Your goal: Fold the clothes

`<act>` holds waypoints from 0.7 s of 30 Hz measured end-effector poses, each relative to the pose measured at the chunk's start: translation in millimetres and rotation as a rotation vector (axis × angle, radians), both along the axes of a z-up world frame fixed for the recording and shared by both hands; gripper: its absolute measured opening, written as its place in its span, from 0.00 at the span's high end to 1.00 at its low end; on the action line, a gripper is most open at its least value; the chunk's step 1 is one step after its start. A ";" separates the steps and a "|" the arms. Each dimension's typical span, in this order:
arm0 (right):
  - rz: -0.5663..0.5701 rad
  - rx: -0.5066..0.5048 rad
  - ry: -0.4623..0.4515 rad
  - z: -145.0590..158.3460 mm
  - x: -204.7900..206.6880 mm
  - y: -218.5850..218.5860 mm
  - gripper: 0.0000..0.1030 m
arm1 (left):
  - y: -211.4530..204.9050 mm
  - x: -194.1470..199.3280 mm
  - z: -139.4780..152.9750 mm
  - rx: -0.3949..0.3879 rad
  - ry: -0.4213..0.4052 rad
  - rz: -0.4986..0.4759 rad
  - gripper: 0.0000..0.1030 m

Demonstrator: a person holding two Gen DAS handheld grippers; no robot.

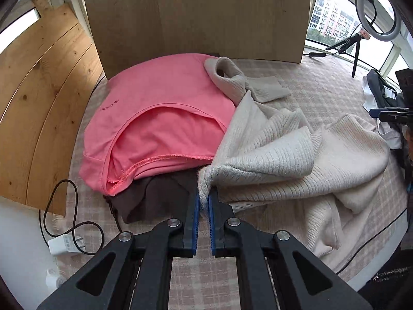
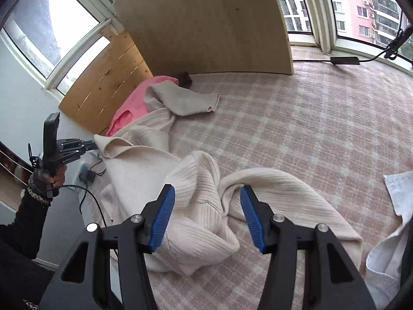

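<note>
A cream ribbed knit sweater (image 1: 296,155) lies crumpled on the checked pink-and-white cover (image 1: 322,82). My left gripper (image 1: 204,193) is shut on an edge of the sweater, pinching it between its blue pads. In the right wrist view the left gripper (image 2: 91,145) shows at the left, holding a corner of the sweater (image 2: 196,206). My right gripper (image 2: 206,196) is open just above a bunched fold of the sweater. A pink T-shirt (image 1: 160,118) lies on a dark brown garment (image 1: 155,193) left of the sweater.
A beige knit piece (image 1: 247,82) lies behind the sweater. A wooden board (image 1: 196,15) stands at the back, a slatted panel (image 1: 38,98) at the left. A white charger and cable (image 1: 67,242) lie at the near left. A ring light on a tripod (image 1: 374,15) stands at the back right. A white garment (image 2: 389,245) lies at the right.
</note>
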State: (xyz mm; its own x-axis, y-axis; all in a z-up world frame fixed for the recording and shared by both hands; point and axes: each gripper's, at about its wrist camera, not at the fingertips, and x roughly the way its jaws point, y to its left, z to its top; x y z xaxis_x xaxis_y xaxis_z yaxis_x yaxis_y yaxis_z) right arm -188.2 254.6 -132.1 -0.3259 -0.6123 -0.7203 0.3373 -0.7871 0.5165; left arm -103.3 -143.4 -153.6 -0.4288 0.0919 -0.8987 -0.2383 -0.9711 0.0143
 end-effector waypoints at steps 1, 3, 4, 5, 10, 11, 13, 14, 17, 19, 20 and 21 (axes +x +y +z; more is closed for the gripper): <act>0.025 -0.009 -0.012 -3.2 -8.6 -5.7 0.49 | 0.6 0.1 -1.9 0.000 0.002 0.001 0.94; 0.098 0.029 -0.005 -9.2 -17.8 -19.4 0.49 | 1.4 -2.1 -4.6 0.002 0.005 0.011 0.94; 0.116 0.080 -0.011 -14.2 -20.8 -24.4 0.49 | 1.7 -2.7 -4.6 0.004 0.004 0.012 0.94; 0.134 0.121 -0.020 -19.0 -22.2 -28.8 0.49 | 2.3 -3.4 -4.0 -0.004 0.009 0.009 0.94; 0.276 0.176 -0.008 -32.7 -2.1 -51.8 0.49 | 2.4 -6.6 -5.3 -0.022 -0.003 0.003 0.94; 0.283 0.195 0.001 -36.1 0.4 -56.9 0.49 | 2.4 -7.3 -5.7 -0.025 -0.006 0.002 0.94; 0.298 0.233 0.020 -42.9 5.3 -66.9 0.50 | 2.2 -8.7 -6.4 -0.030 -0.011 0.001 0.94; 0.306 0.252 0.030 -46.3 7.7 -72.0 0.61 | 2.2 -9.5 -6.8 -0.033 -0.013 0.000 0.94; 0.241 0.219 0.020 -38.4 10.6 -51.8 0.88 | 0.8 -9.5 -6.1 -0.037 -0.015 -0.006 0.94; 0.169 0.168 0.008 -24.9 14.5 -26.7 0.89 | -0.2 -9.4 -5.7 -0.040 -0.016 -0.010 0.94; 0.123 0.151 0.006 -15.4 18.2 -11.5 0.90 | -1.2 -9.7 -5.2 -0.033 -0.019 -0.011 0.94; 0.078 0.086 -0.013 -5.1 22.7 7.6 0.90 | -1.9 -10.4 -5.3 -0.023 -0.023 -0.006 0.94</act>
